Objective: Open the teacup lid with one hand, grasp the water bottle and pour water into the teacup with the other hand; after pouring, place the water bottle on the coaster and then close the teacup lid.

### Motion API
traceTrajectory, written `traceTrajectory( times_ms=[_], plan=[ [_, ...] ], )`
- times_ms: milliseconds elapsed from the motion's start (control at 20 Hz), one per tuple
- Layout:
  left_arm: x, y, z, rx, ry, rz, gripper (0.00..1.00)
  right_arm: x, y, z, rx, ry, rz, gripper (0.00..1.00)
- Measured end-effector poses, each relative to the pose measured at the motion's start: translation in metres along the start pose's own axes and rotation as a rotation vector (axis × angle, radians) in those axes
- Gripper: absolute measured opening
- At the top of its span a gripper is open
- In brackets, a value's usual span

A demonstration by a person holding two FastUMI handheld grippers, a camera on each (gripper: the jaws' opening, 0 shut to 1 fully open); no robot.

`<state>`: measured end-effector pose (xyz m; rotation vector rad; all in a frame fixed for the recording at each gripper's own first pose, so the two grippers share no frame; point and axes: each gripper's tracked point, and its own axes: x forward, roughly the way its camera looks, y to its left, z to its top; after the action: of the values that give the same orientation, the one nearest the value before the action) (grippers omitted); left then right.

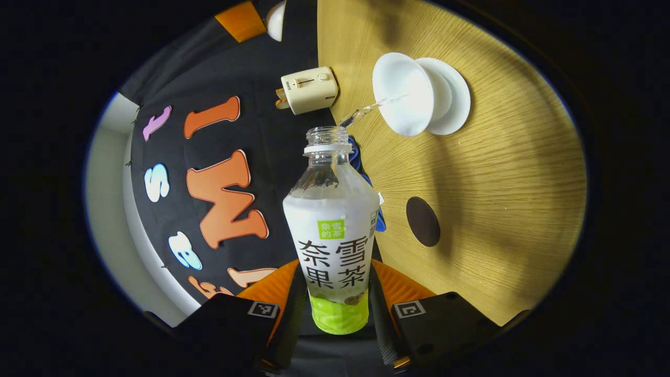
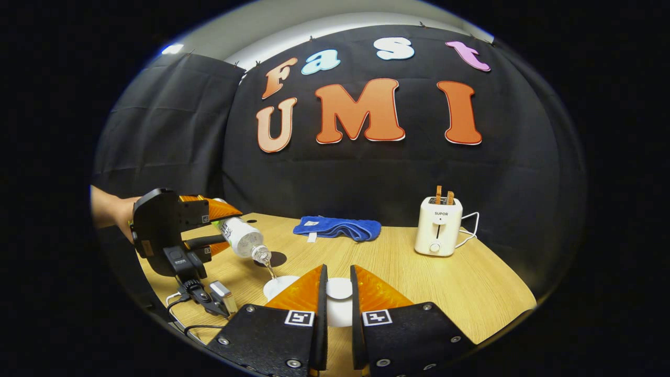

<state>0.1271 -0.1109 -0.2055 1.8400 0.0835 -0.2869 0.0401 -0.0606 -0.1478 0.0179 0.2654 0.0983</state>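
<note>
A cream toaster [image 2: 438,226] stands upright near the back of the wooden table [image 2: 471,283] with two slices (brownish) poking from its slots, its white cord [image 2: 469,226] trailing behind, and a crumpled blue towel [image 2: 337,228] well to one side.

Each gripper is built on a black, angular housing. On the right gripper [image 2: 338,303], silver screw heads dot the two black blocks at the base of the fingers, and each block carries a small square black-and-white marker near its inner edge. The left gripper [image 1: 337,293] shows the same pair of square markers on its black blocks. Seen from the right gripper view, the left gripper's body is a rounded black casing with a smaller black box fixed beneath it and dark cables trailing from its underside. The person's forearm [image 2: 107,209] behind it is bare, with no sleeve
</note>
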Motion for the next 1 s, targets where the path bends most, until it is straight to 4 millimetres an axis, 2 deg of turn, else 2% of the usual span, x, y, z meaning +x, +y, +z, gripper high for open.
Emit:
traceTrajectory(
  times_ms=[150, 300, 500, 1000],
  plan=[
    [-0.003, 0.006, 0.003, 0.024, -0.004, 0.01, 0.64, 0.0, 0.0, -0.002, 0.002, 0.001, 0.002, 0.19],
    [0.004, 0.016, 0.005, 0.045, -0.003, 0.013, 0.65, 0.0, -0.001, -0.001, 0.0, -0.002, 0.002, 0.19],
    [0.003, 0.019, 0.0, 0.066, 0.012, 0.011, 0.65, 0.0, -0.002, -0.001, 0.005, -0.002, 0.003, 0.19],
    [0.006, 0.041, -0.004, 0.159, 0.018, 0.026, 0.65, -0.007, -0.017, -0.002, 0.014, -0.001, -0.021, 0.19]
  ],
)
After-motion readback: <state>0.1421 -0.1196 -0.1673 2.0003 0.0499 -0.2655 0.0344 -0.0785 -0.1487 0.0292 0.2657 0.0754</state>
